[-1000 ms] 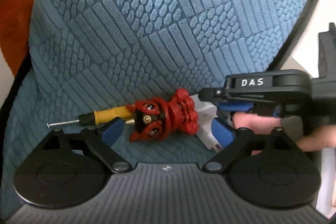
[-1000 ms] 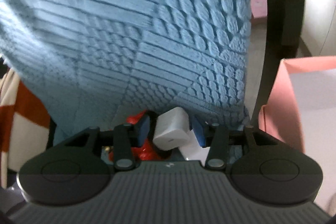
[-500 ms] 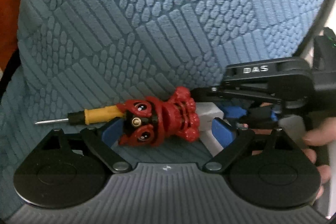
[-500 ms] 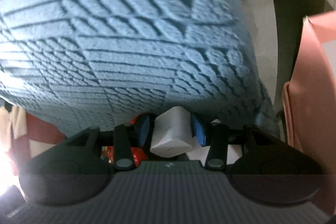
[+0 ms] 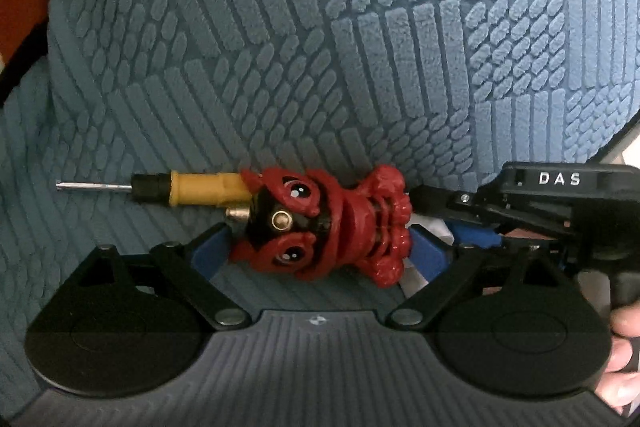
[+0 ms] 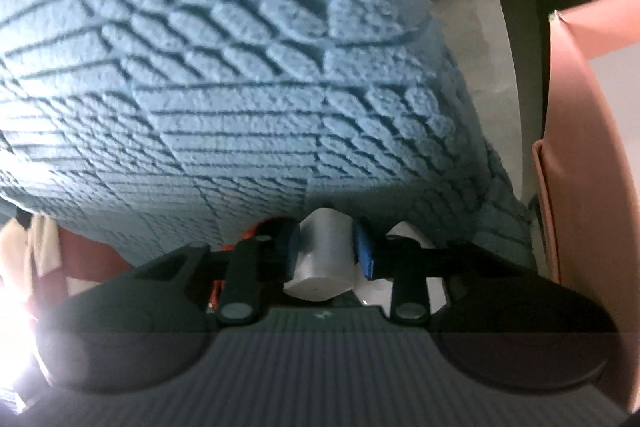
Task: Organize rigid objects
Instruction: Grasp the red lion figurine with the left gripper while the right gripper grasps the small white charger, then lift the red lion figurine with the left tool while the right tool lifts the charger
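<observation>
Left wrist view: upper frame open, bare blue textured cushion (image 5: 320, 27) only. Centre blocked by red figurine (image 5: 324, 223) lying between the left gripper (image 5: 320, 251) fingers, yellow-handled screwdriver (image 5: 168, 187) touching behind it at left. Right edge crowded by right gripper (image 5: 472, 235). Right wrist view: pink box (image 6: 580, 147) walling right side; white charger block (image 6: 324, 259) filling the finger gap.

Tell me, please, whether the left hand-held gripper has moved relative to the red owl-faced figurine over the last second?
Yes. The left hand-held gripper has advanced toward the red owl-faced figurine lying on the blue textured cushion; its open blue fingers now flank the figurine.
</observation>
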`<state>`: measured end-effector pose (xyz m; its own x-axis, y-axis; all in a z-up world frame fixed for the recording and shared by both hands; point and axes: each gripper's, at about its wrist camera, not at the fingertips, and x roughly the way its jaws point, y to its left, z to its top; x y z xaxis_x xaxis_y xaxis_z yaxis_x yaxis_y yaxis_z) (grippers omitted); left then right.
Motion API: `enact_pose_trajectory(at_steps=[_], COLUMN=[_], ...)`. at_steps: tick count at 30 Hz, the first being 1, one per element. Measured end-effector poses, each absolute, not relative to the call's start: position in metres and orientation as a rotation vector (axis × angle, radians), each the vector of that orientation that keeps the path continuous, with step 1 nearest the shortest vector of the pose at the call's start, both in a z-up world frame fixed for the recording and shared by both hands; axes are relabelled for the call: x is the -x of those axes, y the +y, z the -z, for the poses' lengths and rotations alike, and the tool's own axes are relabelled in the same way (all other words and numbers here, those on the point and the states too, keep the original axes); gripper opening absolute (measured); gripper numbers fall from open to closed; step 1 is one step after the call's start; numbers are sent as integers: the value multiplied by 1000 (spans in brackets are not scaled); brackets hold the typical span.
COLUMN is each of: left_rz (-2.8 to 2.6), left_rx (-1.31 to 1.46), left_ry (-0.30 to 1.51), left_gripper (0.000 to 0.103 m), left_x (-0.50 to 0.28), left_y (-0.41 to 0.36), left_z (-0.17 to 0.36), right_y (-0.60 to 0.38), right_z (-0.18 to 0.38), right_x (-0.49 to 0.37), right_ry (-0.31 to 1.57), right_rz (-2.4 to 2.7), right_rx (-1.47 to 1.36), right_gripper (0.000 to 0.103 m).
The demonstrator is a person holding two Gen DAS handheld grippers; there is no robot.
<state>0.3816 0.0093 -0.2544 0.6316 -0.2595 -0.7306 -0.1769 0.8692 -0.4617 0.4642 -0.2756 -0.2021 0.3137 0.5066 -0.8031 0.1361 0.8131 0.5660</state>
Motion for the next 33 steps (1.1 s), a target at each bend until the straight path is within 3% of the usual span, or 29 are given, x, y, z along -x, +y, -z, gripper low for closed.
enact_pose_trajectory(at_steps=[14,16,33], left_rz=[59,60,38], left_rx=[490,483,500], left_ry=[911,914,886], left_gripper=[88,82,80], left_x=[-377,-373,-315], left_y=[20,25,59], left_z=[226,222,198], right_y=[-252,-248,-185], right_z=[184,183,179], right_x=[-440,-432,-367], right_ry=[1204,1203,1213], right_rz=[-276,-278,-284], right_rx=[-482,-471,-308], right_gripper=[31,31,27])
